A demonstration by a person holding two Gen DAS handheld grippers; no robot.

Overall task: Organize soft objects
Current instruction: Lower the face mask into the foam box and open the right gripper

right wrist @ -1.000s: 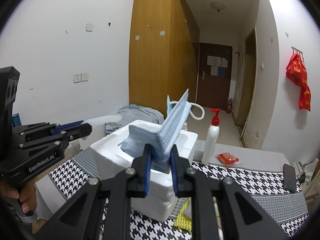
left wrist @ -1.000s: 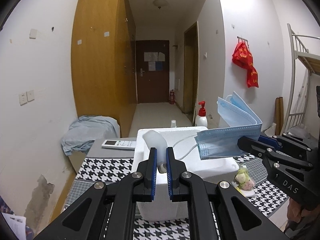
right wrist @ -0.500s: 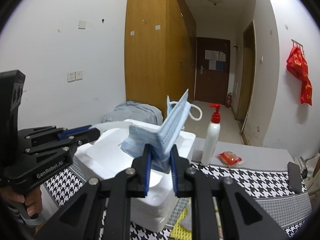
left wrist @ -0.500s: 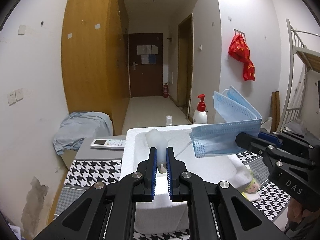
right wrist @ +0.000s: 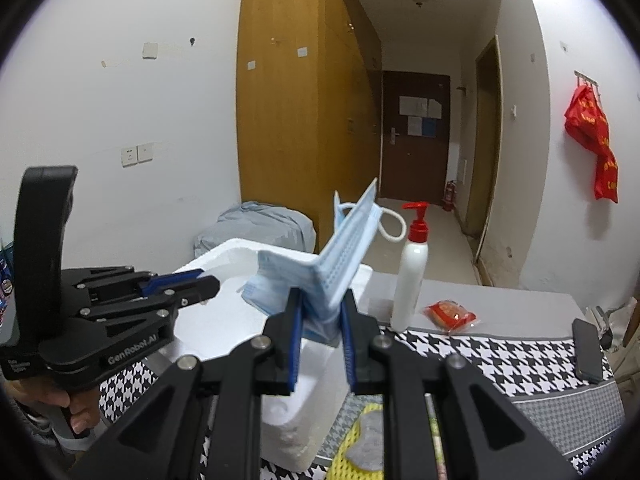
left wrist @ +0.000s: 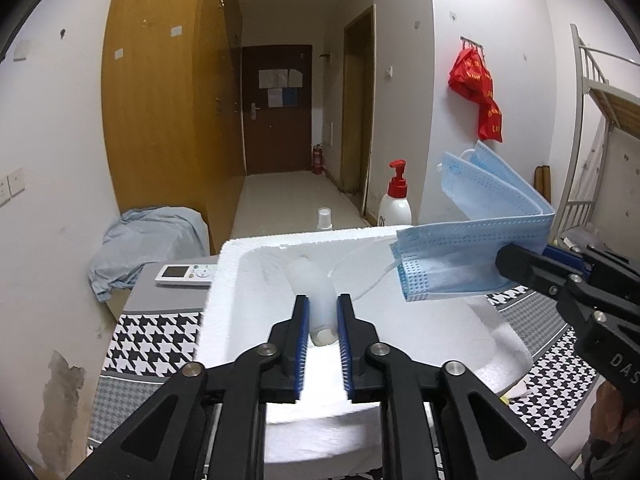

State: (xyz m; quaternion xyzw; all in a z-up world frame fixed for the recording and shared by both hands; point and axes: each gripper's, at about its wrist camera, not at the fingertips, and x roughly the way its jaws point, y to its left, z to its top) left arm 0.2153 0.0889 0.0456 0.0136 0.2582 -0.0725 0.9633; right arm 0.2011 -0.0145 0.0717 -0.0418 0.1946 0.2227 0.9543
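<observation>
A: Blue face mask [right wrist: 320,276] — folded, clamped between the pads of the right claw [right wrist: 320,320], held up in the air over the white foam box [left wrist: 420,344]. Ear loop [right wrist: 390,224] sticking out behind.

B: Seen from the left side too: same mask [left wrist: 472,248] jutting from the right claw [left wrist: 516,268], above the box's far right corner, not touching the foam.

A: And the left claw [left wrist: 322,320]?

B: Closed on a small translucent white bottle [left wrist: 316,296], neck toward the camera, held over the hollow of the box. Hard to tell whether touching the foam beneath.

A: Left claw [right wrist: 200,284] from the right view: only the tip visible over the box's near edge; bottle not made out there.

B: Around the box: black-and-white houndstooth surface [left wrist: 156,336], white remote [left wrist: 186,274] just left of the box, pump bottle with red top [right wrist: 412,276] standing behind it, red snack packet [right wrist: 450,312] near the pump bottle, dark phone [right wrist: 586,350] well apart at the right edge.

A: Also a bluish cloth heap [left wrist: 148,244] beyond the surface, by the wall.
</observation>
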